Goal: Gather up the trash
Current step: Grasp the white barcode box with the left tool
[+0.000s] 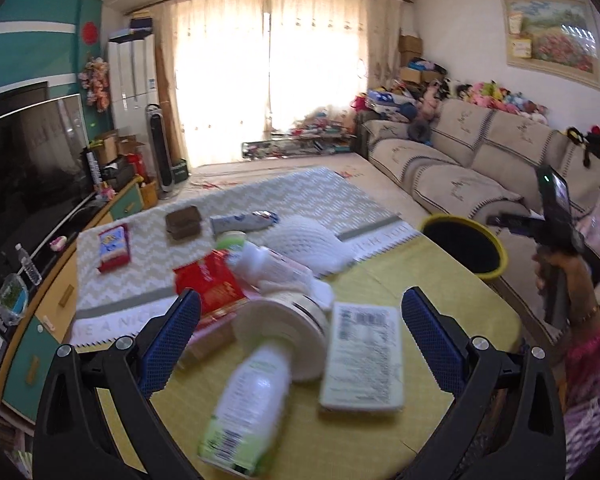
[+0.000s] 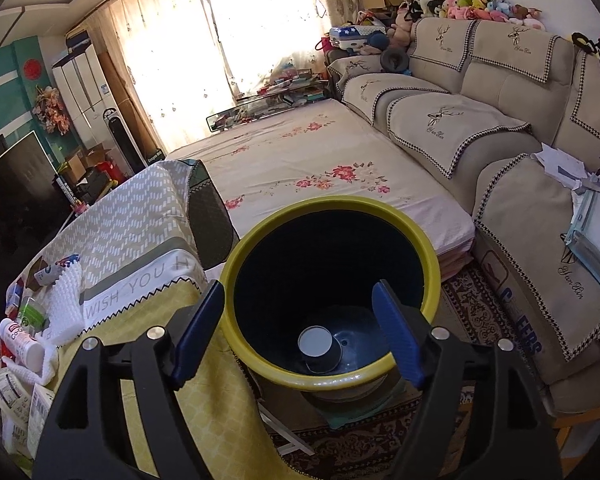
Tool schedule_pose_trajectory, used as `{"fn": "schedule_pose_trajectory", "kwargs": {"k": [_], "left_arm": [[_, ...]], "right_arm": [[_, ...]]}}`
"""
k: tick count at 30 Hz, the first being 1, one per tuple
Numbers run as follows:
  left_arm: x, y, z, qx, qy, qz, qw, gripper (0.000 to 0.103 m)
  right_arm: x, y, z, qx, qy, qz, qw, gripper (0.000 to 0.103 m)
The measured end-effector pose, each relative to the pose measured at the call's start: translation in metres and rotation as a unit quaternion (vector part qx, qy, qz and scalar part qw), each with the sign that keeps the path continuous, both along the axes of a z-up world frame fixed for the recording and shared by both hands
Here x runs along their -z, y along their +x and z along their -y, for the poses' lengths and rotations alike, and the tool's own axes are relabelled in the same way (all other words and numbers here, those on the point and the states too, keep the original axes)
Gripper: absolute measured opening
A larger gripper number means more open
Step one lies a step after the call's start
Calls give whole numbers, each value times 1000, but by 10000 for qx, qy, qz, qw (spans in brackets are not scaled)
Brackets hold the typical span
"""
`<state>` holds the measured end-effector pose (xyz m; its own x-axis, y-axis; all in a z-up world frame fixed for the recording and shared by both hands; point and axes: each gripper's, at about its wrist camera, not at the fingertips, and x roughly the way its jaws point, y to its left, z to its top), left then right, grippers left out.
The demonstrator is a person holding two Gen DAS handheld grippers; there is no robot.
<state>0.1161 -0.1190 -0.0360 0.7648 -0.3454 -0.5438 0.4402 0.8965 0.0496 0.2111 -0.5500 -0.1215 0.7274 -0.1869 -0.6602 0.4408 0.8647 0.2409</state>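
In the left wrist view my left gripper [image 1: 300, 320] is open above the table, over a white paper cup [image 1: 282, 334] lying on its side. A white-and-green bottle [image 1: 248, 404] lies nearer me and a pale carton [image 1: 364, 360] lies to the right. A red packet [image 1: 210, 280] and a white bottle [image 1: 268, 264] lie behind. In the right wrist view my right gripper [image 2: 298, 312] is open and empty above the yellow-rimmed trash bin [image 2: 332, 212], which holds one cup [image 2: 318, 346] at its bottom. The bin [image 1: 466, 246] also shows at the table's right edge.
More items lie on the table's far half: white foam netting [image 1: 316, 240], a brown box [image 1: 184, 222], a red-and-blue packet [image 1: 114, 248] and a tube [image 1: 240, 220]. A sofa [image 2: 500, 120] runs along the right. A TV [image 1: 24, 168] stands at left.
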Motion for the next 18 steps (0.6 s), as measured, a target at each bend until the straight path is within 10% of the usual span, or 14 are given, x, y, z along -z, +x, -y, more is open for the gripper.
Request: {"fn": "schedule_pose_trajectory", "kwargs": {"k": [18], "left_arm": [[89,5,34,306,496,-1304,9897,99]], "right_arm": [[9,-5,-6,-331,466,229,9981,75]]}}
